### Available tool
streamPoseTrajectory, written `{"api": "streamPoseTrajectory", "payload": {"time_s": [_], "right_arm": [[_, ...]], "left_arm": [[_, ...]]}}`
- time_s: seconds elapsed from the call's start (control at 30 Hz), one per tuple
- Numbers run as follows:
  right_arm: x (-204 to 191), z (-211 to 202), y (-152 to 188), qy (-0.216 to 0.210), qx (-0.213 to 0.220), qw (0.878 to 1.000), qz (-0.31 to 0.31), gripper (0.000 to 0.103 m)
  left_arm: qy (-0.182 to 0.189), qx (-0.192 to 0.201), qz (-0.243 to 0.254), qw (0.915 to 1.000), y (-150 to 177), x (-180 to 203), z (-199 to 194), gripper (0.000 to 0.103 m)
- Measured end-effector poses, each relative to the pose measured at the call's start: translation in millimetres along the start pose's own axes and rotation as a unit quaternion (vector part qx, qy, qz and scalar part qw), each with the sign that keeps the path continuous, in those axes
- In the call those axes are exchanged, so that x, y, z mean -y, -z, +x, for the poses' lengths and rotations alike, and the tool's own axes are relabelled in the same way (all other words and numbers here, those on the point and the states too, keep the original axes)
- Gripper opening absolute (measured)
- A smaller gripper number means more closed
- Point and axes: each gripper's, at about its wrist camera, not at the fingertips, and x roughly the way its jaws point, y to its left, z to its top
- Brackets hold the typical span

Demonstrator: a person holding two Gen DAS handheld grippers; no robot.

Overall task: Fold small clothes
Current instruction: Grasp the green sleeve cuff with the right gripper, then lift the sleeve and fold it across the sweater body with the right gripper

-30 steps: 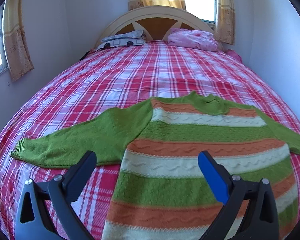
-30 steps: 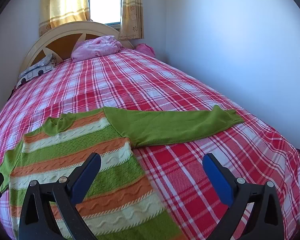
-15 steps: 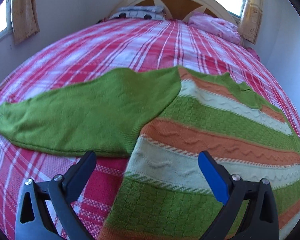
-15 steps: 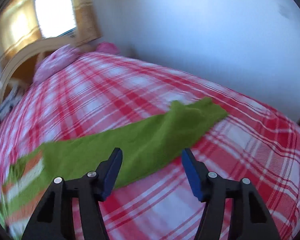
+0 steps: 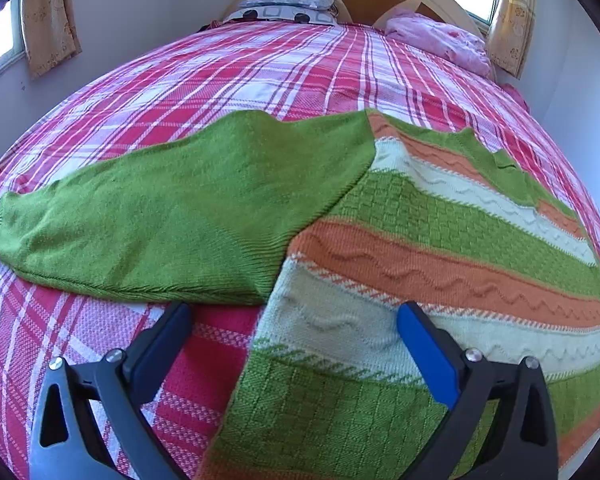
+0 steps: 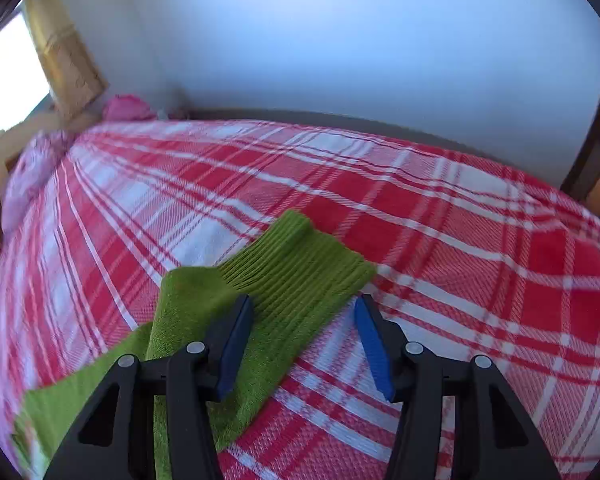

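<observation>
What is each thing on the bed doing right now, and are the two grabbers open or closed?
Striped sweater: spread flat on the bed, not yet folded.
Left sleeve: stretched out flat to the side.
Right sleeve cuff: flat on the sheet, between the open fingers.
Left gripper: open, holding nothing.
Right gripper: open, holding nothing.
Plaid sheet: spread over the bed.
Pink cloth: bunched by the headboard.

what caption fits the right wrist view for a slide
Open right gripper poised over the sweater's green ribbed cuff on the plaid bedspread.

Green, orange and cream striped sweater [image 5: 440,240] on red-white plaid bedspread [image 5: 260,72].
</observation>
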Motion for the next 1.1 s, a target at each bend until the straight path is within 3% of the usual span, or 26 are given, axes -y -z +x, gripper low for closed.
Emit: {"api": "streamPoseTrajectory", "payload": {"time_s": [0.03, 0.07, 0.1, 0.13, 0.23, 0.33, 0.47, 0.6, 0.8, 0.93, 1.1], "right_arm": [[-6, 1, 0, 0.016, 0.000, 1.000, -0.025, 0.034], [-8, 1, 0, 0.015, 0.002, 0.999, -0.037, 0.026], [-9, 2, -2, -0.003, 0.000, 0.999, -0.043, 0.010], [-7, 0, -3, -0.017, -0.006, 0.999, -0.043, 0.008], [4, -10, -5, -0.047, -0.009, 0.999, -0.013, 0.007], [10, -37, -5, -0.067, 0.016, 0.998, 0.012, 0.007], [-14, -80, 0, -0.098, 0.052, 0.994, -0.014, 0.007], [-64, -133, 16, -0.148, 0.082, 0.983, -0.070, 0.007], [-174, -192, 79, -0.251, 0.074, 0.950, -0.172, 0.007], [-252, -202, 136, -0.319, 0.025, 0.922, -0.219, 0.007], [-327, -197, 210, -0.358, -0.028, 0.895, -0.265, 0.007]], "left_arm": [[0.001, 0.000, -0.001, 1.0000, -1, 0, 1, 0.103], [0.000, 0.000, 0.000, 1.0000, -1, 0, 1, 0.103], [0.000, 0.000, 0.001, 1.0000, -1, 0, 1, 0.103], [0.001, 0.000, 0.000, 1.0000, -1, -1, 1, 0.103], [0.003, 0.000, -0.001, 1.0000, -1, 0, 1, 0.103], [0.005, 0.000, -0.003, 1.0000, -1, -1, 1, 0.103], [0.006, 0.000, -0.002, 1.0000, -2, -2, 1, 0.103], [0.009, 0.002, -0.004, 1.0000, -1, -3, 1, 0.103], [0.016, 0.004, -0.006, 0.9998, -1, -5, 1, 0.103], [0.021, 0.006, -0.010, 0.9997, 0, -7, 0, 0.103], [0.032, 0.010, -0.018, 0.9993, 0, -10, -1, 0.103]]}}
